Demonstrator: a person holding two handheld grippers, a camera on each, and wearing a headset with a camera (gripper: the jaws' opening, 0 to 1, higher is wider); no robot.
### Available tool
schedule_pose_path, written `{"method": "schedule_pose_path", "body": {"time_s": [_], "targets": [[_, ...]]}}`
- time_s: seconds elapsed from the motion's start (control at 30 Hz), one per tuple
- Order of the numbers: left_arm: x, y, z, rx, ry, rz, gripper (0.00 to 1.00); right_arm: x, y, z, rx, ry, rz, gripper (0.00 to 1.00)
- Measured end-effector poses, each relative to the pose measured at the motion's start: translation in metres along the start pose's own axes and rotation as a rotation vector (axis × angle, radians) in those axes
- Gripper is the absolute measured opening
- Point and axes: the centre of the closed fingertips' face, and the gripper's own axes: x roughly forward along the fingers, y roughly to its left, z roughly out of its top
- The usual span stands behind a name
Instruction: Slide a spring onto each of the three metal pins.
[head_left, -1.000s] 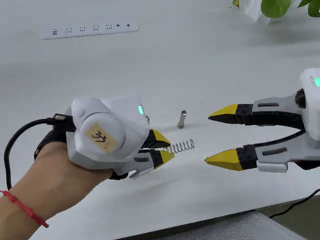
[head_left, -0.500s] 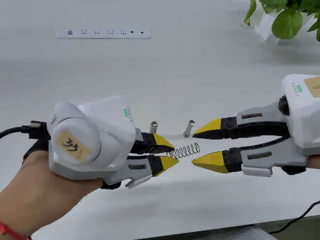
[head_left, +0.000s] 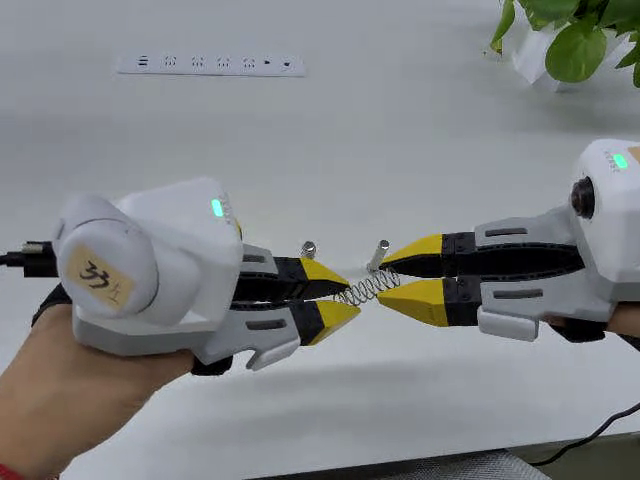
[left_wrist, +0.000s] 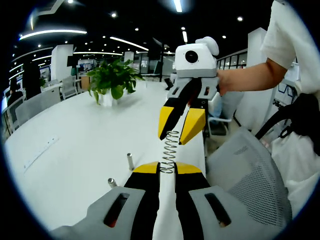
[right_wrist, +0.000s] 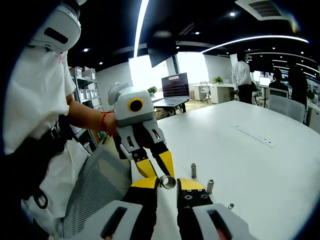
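Spring (head_left: 362, 288) bridges our two claws: its long axis runs straight out from the left gripper (head_left: 350, 298), which pinches the near end, into the right gripper (head_left: 383, 278), jaws drawn close about the far end; whether they grip, we cannot tell. Thin, bright, open-coiled wire; pins (head_left: 378, 255) stand just beyond.

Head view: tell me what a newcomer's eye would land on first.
The spring spans the air at centre, one end pinched by the left gripper, the other by the right gripper, their yellow tips nearly meeting. Just behind it, one metal pin and a second pin stand on the white table.
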Motion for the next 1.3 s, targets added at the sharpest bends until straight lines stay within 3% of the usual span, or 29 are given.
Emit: {"method": "schedule_pose_path", "body": {"time_s": [0.6, 1.3], "targets": [[0.000, -0.002, 0.001, -0.008, -0.019, -0.023, 0.07, 0.006, 0.003, 0.009, 0.024, -0.027, 0.022, 0.06], [-0.004, -0.008, 0.008, -0.024, -0.067, -0.047, 0.07, 0.012, 0.011, 0.025, -0.006, -0.004, 0.048, 0.05]]}}
